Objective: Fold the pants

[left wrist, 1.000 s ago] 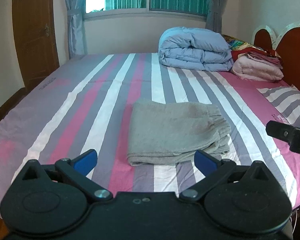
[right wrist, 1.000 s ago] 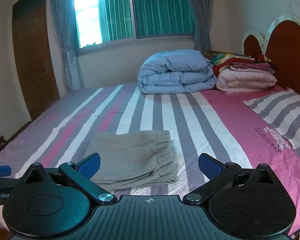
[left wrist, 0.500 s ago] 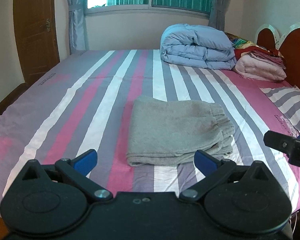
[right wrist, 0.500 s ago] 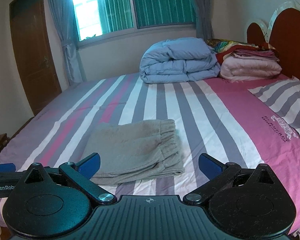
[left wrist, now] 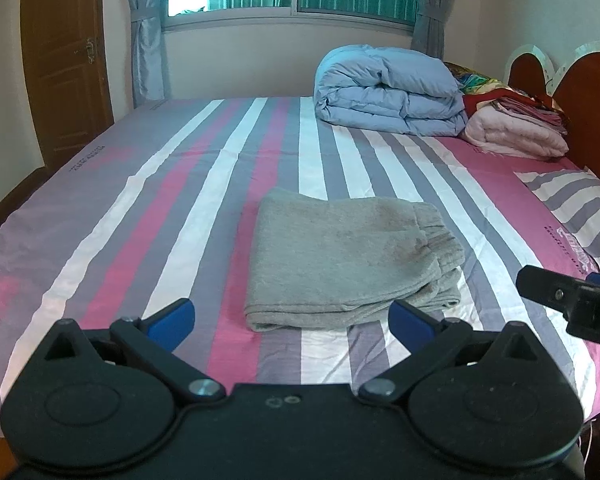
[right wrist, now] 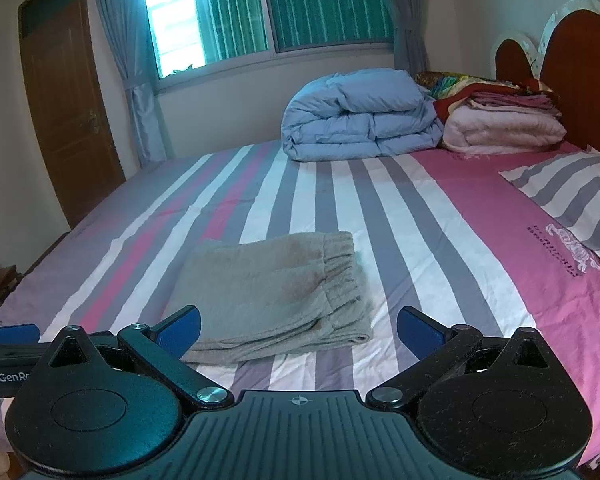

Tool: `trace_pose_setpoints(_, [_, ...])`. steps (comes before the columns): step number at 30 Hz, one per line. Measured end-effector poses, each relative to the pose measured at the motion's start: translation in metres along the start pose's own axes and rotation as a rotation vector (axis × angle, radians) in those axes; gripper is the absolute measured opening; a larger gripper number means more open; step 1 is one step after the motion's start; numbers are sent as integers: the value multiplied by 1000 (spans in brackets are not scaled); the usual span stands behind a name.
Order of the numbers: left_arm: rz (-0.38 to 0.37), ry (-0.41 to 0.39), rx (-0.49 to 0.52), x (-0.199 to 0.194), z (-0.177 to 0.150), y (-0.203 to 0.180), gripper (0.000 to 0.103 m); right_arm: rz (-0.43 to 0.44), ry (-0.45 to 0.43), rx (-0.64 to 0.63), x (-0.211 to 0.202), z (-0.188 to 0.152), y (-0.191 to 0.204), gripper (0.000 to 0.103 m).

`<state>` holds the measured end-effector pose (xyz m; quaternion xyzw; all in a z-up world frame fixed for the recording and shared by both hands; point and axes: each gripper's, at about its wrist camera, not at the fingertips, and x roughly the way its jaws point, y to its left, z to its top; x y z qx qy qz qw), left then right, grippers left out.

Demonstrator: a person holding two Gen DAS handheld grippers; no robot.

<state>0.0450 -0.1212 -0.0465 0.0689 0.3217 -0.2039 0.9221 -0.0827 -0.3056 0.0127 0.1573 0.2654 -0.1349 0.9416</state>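
Note:
The grey pants (left wrist: pixel 344 260) lie folded into a compact rectangle on the striped bed sheet (left wrist: pixel 148 216), waistband to the right. In the right wrist view the same pants (right wrist: pixel 272 296) sit left of centre. My left gripper (left wrist: pixel 292 316) is open, held back from the near edge of the pants with nothing between its fingers. My right gripper (right wrist: pixel 300 326) is open too, empty, just short of the pants' near right corner. A finger of the right gripper (left wrist: pixel 568 296) shows at the right edge of the left wrist view.
A folded blue duvet (left wrist: pixel 388 88) and a stack of pink blankets (left wrist: pixel 516 132) rest at the far side of the bed. A striped pillow (right wrist: pixel 572 196) lies by the wooden headboard (right wrist: pixel 576 80). A wooden door (left wrist: pixel 64 64) stands on the left.
Both views have tilted slightly and drawn a little nearer to the bed. The pants lie as before, and both grippers stay open.

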Motion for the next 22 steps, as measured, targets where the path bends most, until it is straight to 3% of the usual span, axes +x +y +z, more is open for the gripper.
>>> trace_pose_setpoints(10, [8, 8, 8, 5, 1, -3, 97, 1, 5, 0, 2, -1, 1, 103])
trace_pose_setpoints(14, [-29, 9, 1, 7, 0, -2, 97, 2, 9, 0, 3, -2, 1, 103])
trace_pose_setpoints(19, [-71, -38, -1, 7, 1, -4, 88, -9, 4, 5, 3, -2, -1, 103])
trace_pose_setpoints(20, [-72, -41, 4, 7, 2, -6, 88, -12, 3, 8, 3, -2, -1, 103])
trace_pose_setpoints(22, [-69, -57, 19, 6, 3, -9, 97, -13, 5, 7, 5, -1, -2, 103])
